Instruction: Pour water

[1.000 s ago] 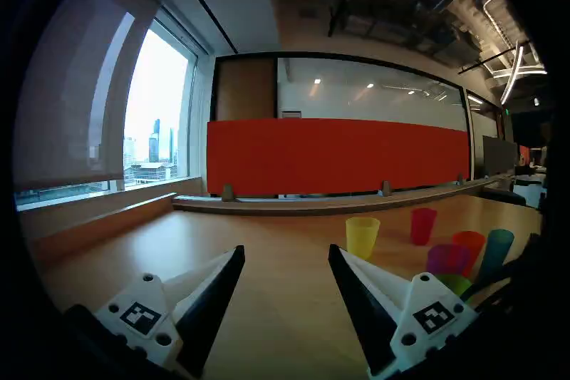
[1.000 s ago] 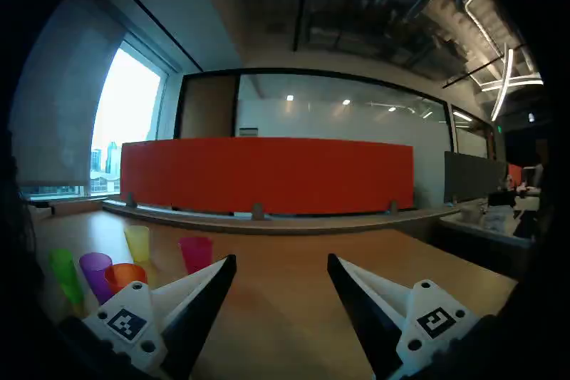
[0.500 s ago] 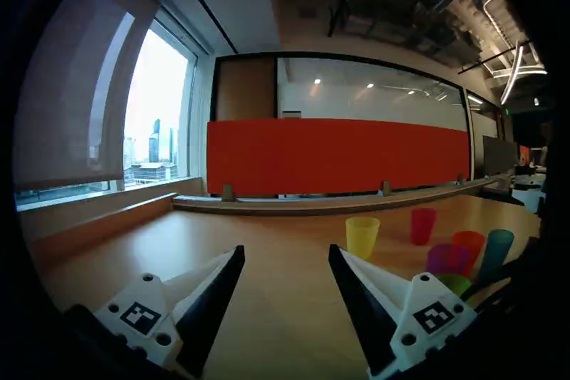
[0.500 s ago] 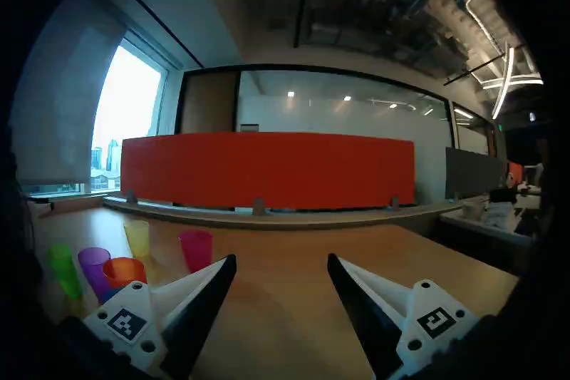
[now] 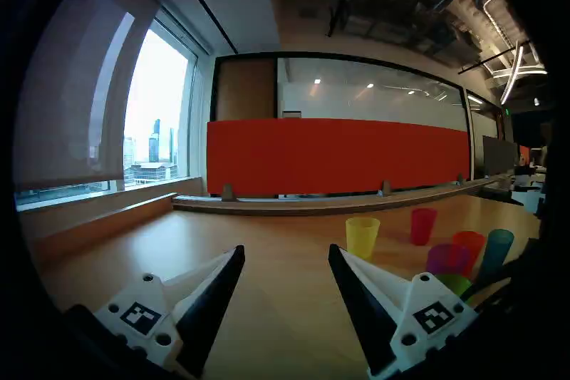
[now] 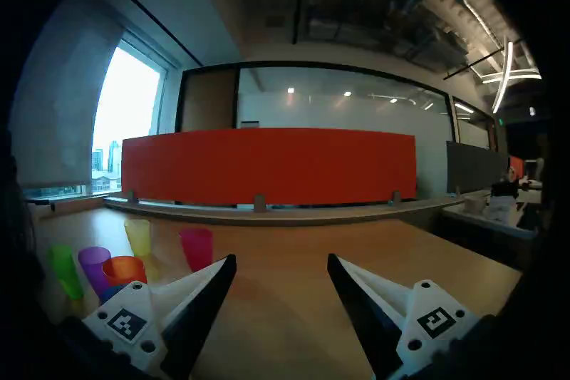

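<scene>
The left gripper (image 5: 286, 250) and the right gripper (image 6: 281, 259) are wide open and hold nothing, and the cups (image 5: 447, 259) stand bunched on the table (image 5: 214, 237) between them, so grabbing one could tip another.

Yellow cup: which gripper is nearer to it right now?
Left, judging by apparent size. The yellow cup stands just ahead and right of the left gripper; from the right gripper it looks smaller, well off to the left beyond the orange cup.
</scene>
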`<state>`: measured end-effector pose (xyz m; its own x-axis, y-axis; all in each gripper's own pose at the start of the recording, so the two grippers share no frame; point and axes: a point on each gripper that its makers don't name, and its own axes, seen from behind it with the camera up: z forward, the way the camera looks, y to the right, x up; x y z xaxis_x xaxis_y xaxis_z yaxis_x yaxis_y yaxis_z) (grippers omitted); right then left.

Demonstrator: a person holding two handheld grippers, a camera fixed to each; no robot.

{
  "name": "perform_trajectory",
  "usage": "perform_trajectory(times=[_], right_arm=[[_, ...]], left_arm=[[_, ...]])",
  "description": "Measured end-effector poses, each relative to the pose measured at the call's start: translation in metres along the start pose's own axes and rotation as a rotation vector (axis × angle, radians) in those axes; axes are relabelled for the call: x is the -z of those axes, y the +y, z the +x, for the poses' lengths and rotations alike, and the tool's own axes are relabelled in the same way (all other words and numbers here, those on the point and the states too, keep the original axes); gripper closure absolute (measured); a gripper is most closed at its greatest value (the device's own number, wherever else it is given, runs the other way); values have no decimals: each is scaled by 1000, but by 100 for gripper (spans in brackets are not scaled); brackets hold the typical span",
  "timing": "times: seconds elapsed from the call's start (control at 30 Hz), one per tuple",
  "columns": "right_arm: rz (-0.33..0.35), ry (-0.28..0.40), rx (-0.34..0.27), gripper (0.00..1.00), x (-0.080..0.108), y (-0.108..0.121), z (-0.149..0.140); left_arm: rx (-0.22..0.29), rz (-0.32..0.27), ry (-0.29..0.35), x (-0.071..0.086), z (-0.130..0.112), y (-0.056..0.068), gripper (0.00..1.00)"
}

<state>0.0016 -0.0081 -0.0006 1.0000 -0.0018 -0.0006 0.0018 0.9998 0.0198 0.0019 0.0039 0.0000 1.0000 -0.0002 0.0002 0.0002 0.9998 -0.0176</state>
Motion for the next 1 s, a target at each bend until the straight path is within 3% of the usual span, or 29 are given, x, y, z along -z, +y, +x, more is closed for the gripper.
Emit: perform_trajectory(times=[1.0], right_arm=[[0, -1, -2, 1, 1, 2, -2]], left_arm=[[0, 0, 0, 0, 0, 0, 13]])
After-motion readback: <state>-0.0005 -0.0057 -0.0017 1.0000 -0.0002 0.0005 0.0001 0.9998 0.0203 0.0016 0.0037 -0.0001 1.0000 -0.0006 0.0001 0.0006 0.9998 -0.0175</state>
